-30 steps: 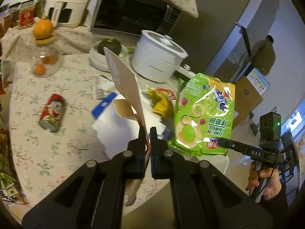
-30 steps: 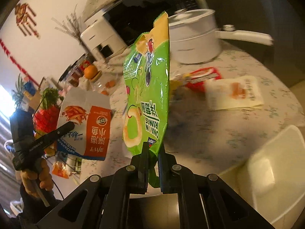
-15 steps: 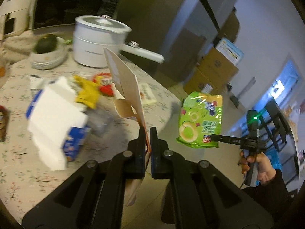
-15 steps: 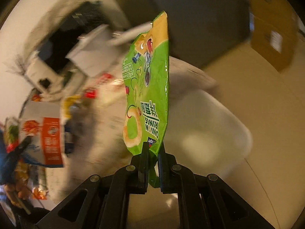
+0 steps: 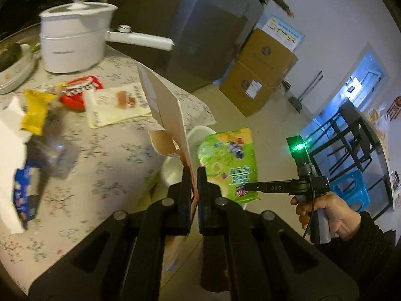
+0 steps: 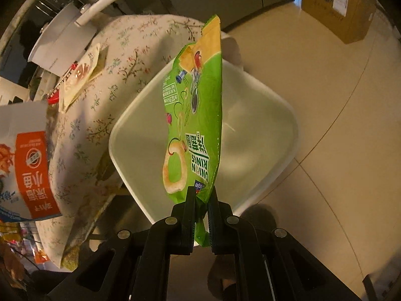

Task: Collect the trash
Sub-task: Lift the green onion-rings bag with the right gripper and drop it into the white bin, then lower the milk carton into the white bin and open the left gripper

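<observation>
**Both wrappers poised at the bin**

Right gripper [image 6: 201, 202] pinches the onion-ring bag [image 6: 195, 115] by its corner, dangling it over the white bin [image 6: 275, 115] for a drop; left gripper [image 5: 194, 178] clamps a carton [image 5: 165, 105], probably noodle packaging, beside the table [image 5: 105, 155].

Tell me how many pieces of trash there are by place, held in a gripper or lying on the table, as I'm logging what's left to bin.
Held in a gripper: 2, the green onion rings bag and the flattened carton.
Lying on the table: 4, the red wrapper, yellow wrapper, cream packet, blue and white box.
Total: 6.
</observation>
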A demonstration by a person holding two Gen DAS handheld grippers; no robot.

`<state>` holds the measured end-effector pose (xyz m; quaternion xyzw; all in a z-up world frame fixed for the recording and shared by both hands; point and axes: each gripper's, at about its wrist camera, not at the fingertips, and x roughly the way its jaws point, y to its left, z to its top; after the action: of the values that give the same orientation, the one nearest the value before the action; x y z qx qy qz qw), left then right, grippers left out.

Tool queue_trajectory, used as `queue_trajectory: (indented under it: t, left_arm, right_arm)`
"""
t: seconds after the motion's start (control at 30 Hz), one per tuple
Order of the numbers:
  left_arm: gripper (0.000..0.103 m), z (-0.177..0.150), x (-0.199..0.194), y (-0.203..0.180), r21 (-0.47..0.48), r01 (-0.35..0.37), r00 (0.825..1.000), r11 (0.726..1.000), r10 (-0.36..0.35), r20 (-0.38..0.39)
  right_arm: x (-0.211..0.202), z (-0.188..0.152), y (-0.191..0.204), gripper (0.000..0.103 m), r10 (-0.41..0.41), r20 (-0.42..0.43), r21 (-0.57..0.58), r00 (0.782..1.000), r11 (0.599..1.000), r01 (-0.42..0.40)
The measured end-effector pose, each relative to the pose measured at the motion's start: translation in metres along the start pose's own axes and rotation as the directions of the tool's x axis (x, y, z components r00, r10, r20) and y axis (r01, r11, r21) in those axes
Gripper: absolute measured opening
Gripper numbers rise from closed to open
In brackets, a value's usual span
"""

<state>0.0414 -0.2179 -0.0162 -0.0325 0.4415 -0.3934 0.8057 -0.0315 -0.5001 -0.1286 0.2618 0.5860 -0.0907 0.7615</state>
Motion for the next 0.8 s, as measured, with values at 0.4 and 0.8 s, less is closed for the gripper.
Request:
queue_trajectory:
  t: [0.4,0.8]
  left_arm:
    - [0.005,0.006,0.081,-0.047,0.046,0.059,0.996,0.997,-0.056,-0.071]
    - [0.012,0.008,0.131,-0.054,0.049,0.033,0.996,0.998,-0.029,-0.083]
  right_arm:
    - [-0.029,-0.007,-0.031,0.053,0.005,0.083,0.06,0.997,0.998,-0.01]
    - [-0.046,-0.011,-0.062,0.059,-0.03,0.122,0.112,0.992,0.994,0.016]
